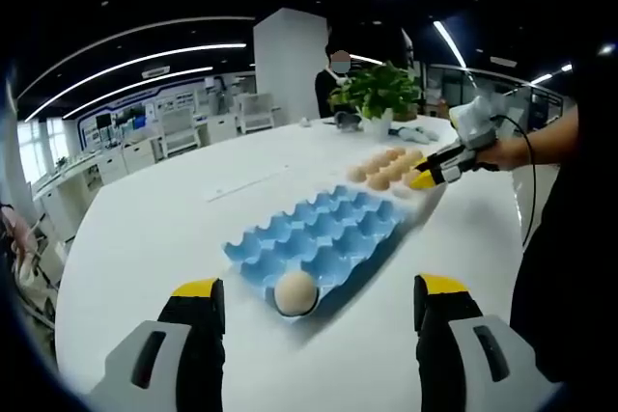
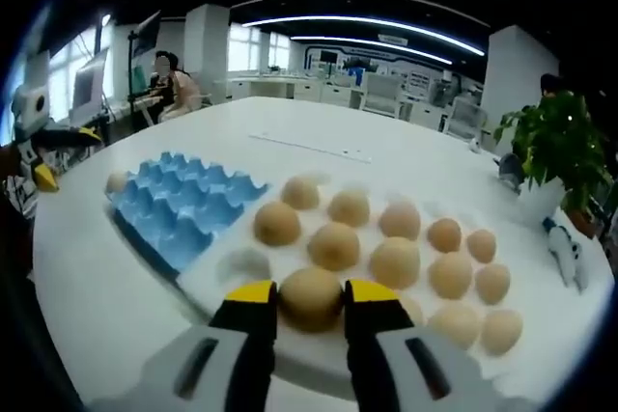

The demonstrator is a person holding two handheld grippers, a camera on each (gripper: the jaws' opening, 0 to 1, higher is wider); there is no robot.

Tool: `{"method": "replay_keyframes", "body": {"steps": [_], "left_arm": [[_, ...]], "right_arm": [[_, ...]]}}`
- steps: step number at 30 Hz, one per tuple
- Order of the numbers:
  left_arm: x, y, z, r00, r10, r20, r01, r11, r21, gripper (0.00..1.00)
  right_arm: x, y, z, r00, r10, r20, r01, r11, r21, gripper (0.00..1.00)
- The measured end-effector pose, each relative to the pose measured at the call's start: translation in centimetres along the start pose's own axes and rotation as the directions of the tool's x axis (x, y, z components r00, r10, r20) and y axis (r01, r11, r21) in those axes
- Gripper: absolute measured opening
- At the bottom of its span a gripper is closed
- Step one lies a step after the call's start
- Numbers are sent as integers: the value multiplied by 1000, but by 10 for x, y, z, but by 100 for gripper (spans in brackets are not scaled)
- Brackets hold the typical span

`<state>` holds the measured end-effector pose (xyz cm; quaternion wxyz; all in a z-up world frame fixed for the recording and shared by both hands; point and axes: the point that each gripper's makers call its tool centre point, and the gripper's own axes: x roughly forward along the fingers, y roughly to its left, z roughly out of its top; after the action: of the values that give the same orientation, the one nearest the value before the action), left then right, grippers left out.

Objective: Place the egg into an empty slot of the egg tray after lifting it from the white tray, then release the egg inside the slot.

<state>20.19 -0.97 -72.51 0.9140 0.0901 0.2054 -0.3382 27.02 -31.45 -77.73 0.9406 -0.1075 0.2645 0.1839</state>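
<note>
- Right gripper (image 2: 311, 311): jaws sit on both sides of an egg (image 2: 311, 298) in the white tray (image 2: 224, 282), front row; they seem to touch it, so I judge it gripped, not lifted yet.
- Egg's long axis: cannot tell, looks about round.
- Left gripper (image 1: 319, 301): jaws wide open, holding nothing, above the tabletop (image 1: 164, 229) near the blue egg tray (image 1: 323, 229), w/ one egg (image 1: 295, 292) already in a near slot.
- Next: lift straight up, carry to an empty slot, open the jaws slowly.
</note>
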Motion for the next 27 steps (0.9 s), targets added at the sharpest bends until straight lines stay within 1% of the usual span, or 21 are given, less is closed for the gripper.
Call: {"method": "replay_keyframes", "body": {"steps": [5, 7, 11, 16, 20, 25, 27], "left_arm": [[-1, 3, -3, 1000, 9, -3, -9, 1000, -8, 80], [0, 2, -4, 1000, 8, -5, -8, 1000, -8, 80], [1, 3, -3, 1000, 8, -6, -8, 1000, -9, 80], [3, 2, -3, 1000, 3, -7, -3, 1000, -5, 80], [4, 1, -3, 1000, 1, -10, -1, 1000, -5, 80], [3, 1, -3, 1000, 0, -11, -1, 1000, -4, 80], [3, 1, -2, 1000, 3, -11, -3, 1000, -5, 80]], "right_arm": [[-1, 0, 1, 1000, 4, -3, -4, 1000, 22, 26], [-2, 1, 2, 1000, 4, -6, -4, 1000, 17, 25], [-9, 3, 10, 1000, 4, 18, -5, 1000, 25, 25], [-18, 12, 22, 999, 20, 41, -21, 1000, 17, 25], [-22, 23, 32, 997, 50, 59, -50, 999, -3, 25], [-19, 34, 35, 995, 75, 67, -75, 997, -10, 25], [-18, 35, 35, 994, 87, 67, -87, 996, 2, 25]]}}
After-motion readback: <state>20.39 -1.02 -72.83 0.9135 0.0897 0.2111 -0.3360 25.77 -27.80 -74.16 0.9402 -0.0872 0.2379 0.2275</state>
